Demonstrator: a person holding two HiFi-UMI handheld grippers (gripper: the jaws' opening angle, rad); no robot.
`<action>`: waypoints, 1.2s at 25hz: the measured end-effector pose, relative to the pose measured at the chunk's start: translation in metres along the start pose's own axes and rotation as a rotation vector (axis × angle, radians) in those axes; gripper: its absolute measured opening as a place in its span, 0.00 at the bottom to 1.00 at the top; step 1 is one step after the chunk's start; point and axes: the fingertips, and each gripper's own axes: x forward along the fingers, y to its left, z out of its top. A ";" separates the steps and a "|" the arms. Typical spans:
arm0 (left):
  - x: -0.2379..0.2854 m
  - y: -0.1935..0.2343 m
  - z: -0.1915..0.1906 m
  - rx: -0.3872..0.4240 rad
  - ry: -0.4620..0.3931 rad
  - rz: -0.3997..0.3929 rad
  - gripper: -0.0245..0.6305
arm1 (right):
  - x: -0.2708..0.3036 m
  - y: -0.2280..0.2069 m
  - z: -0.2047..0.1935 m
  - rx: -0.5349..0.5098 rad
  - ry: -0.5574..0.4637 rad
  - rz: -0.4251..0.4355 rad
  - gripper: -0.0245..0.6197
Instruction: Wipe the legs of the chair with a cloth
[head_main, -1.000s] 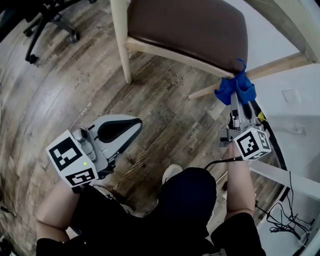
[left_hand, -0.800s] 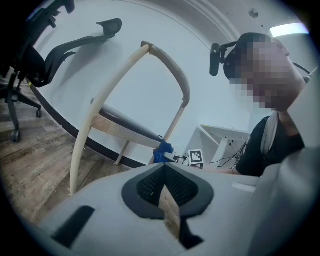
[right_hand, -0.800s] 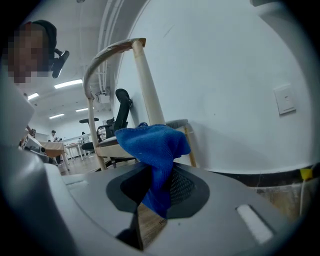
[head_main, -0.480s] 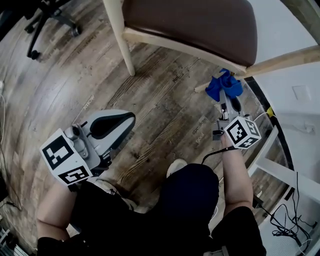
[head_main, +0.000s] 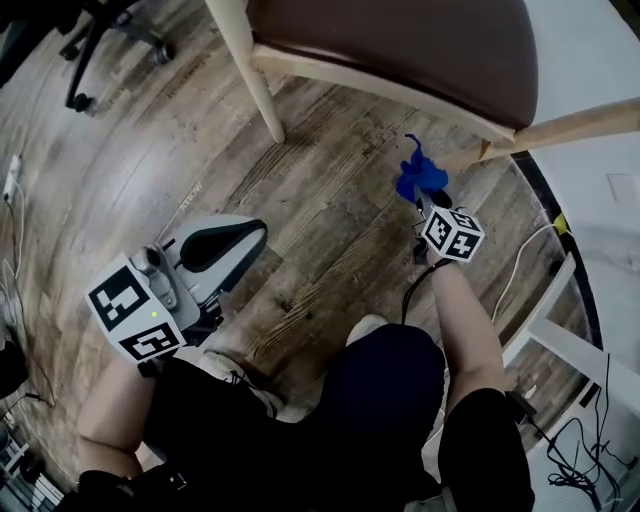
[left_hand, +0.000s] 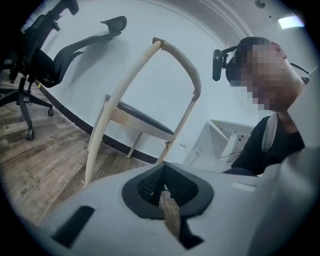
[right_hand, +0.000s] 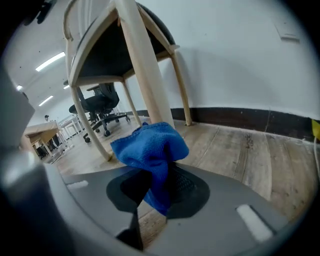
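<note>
The chair (head_main: 400, 50) has a brown seat and pale wooden legs (head_main: 255, 80). In the head view my right gripper (head_main: 425, 198) is shut on a bunched blue cloth (head_main: 418, 178), just below the seat's front right corner. The right gripper view shows the cloth (right_hand: 150, 147) sticking out of the shut right gripper (right_hand: 157, 185), close in front of one chair leg (right_hand: 145, 70) near its foot; I cannot tell whether they touch. My left gripper (head_main: 215, 245) hangs low at the left, away from the chair, shut and empty (left_hand: 167, 192). Its view looks toward the chair (left_hand: 140, 120).
A black office chair (head_main: 110, 40) stands at the far left on the wood floor. A white frame (head_main: 560, 340) and loose cables (head_main: 590, 440) lie at the right by the wall. The person's shoe (head_main: 365, 330) is between the grippers.
My right gripper with the cloth has slid from under the seat's corner down and left along the leg toward its foot. The left gripper has barely moved.
</note>
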 end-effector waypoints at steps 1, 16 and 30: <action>-0.001 0.000 0.000 0.000 0.001 0.002 0.05 | 0.008 -0.003 -0.009 -0.006 0.028 -0.006 0.17; -0.006 -0.009 0.001 0.022 0.000 -0.008 0.05 | 0.030 -0.013 -0.040 -0.008 0.154 -0.028 0.17; -0.004 -0.030 0.017 0.041 -0.049 -0.081 0.04 | -0.127 0.049 0.148 -0.190 -0.245 0.053 0.17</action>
